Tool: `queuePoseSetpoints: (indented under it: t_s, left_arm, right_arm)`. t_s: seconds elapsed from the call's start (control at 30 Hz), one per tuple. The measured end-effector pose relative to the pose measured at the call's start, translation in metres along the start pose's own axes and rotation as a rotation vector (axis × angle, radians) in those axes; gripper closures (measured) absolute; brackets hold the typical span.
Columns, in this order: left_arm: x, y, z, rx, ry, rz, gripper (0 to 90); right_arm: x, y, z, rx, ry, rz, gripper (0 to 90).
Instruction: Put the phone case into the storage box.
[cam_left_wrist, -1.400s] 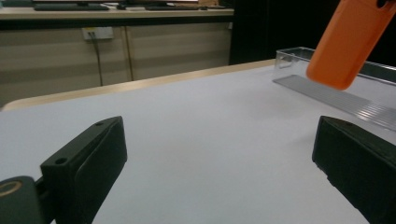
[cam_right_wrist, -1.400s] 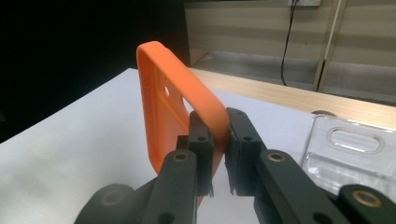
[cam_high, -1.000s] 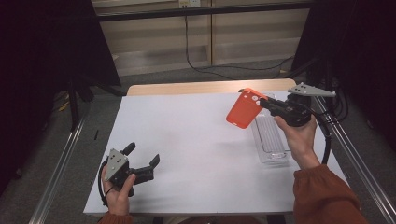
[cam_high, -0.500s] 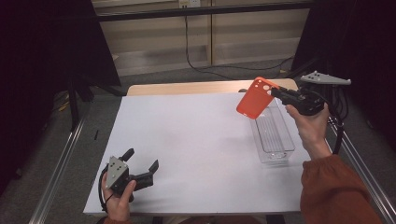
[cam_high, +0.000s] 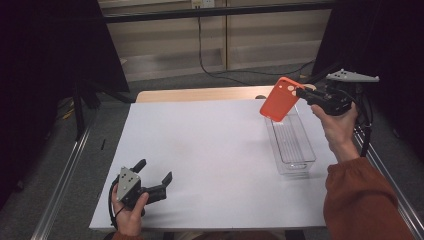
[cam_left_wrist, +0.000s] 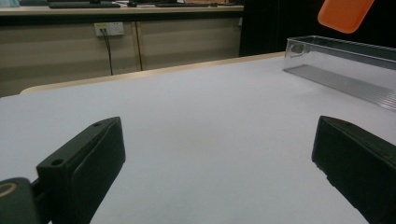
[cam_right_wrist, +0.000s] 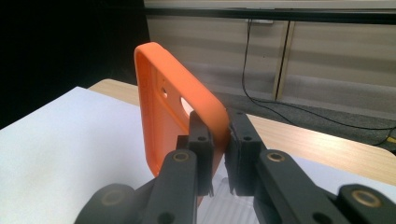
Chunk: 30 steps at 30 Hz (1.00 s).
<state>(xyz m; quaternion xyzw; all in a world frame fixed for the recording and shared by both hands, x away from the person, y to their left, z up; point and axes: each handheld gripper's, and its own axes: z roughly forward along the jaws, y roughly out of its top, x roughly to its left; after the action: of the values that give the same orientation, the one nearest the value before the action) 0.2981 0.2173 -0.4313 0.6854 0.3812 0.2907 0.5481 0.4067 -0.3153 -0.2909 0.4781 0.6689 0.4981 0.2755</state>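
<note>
An orange phone case (cam_high: 279, 99) hangs in the air over the far end of a clear plastic tray (cam_high: 290, 140) at the table's right side. My right gripper (cam_high: 302, 93) is shut on the case's edge, its black jaws pinching the orange rim (cam_right_wrist: 212, 126) from both sides. The case (cam_right_wrist: 173, 116) stands nearly upright in the right gripper view. My left gripper (cam_high: 152, 176) rests near the table's front left edge, held by a hand, its jaws wide open with nothing between them (cam_left_wrist: 215, 172). The case's corner (cam_left_wrist: 344, 14) and the tray (cam_left_wrist: 345, 70) appear far off in the left gripper view.
A white sheet (cam_high: 210, 155) covers the table, with a wooden strip (cam_high: 200, 94) at its far edge. Metal rails (cam_high: 65, 180) run along both sides. A black cable (cam_high: 207, 55) trails on the floor beyond the table.
My right gripper has carried the orange case rightward and slightly up, from left of the tray to above its far end. The left gripper has stayed in place.
</note>
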Motion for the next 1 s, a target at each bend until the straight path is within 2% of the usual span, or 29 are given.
queuePoseSetpoints:
  t_s: [0.27,0.43,0.57,0.77,1.0]
  left_arm:
    - [0.001,0.000,0.000,0.003,0.000,0.000,2.6]
    - [0.001,0.001,0.000,0.003,-0.008,-0.002,2.7]
    - [0.001,0.000,0.001,0.012,-0.013,0.001,2.6]
    - [0.001,0.001,0.001,0.009,-0.021,-0.018,2.7]
    - [-0.001,0.003,0.001,0.003,-0.022,-0.008,2.7]
  right_arm:
    - [-0.013,-0.002,0.005,0.016,-0.032,0.008,81.7]
    - [-0.018,-0.001,0.011,0.036,-0.055,-0.025,81.6]
    - [-0.025,-0.001,0.017,0.046,-0.065,-0.030,81.6]
    - [-0.031,-0.004,0.026,0.063,-0.077,-0.045,81.7]
    - [-0.035,-0.008,0.035,0.084,-0.096,-0.064,81.7]
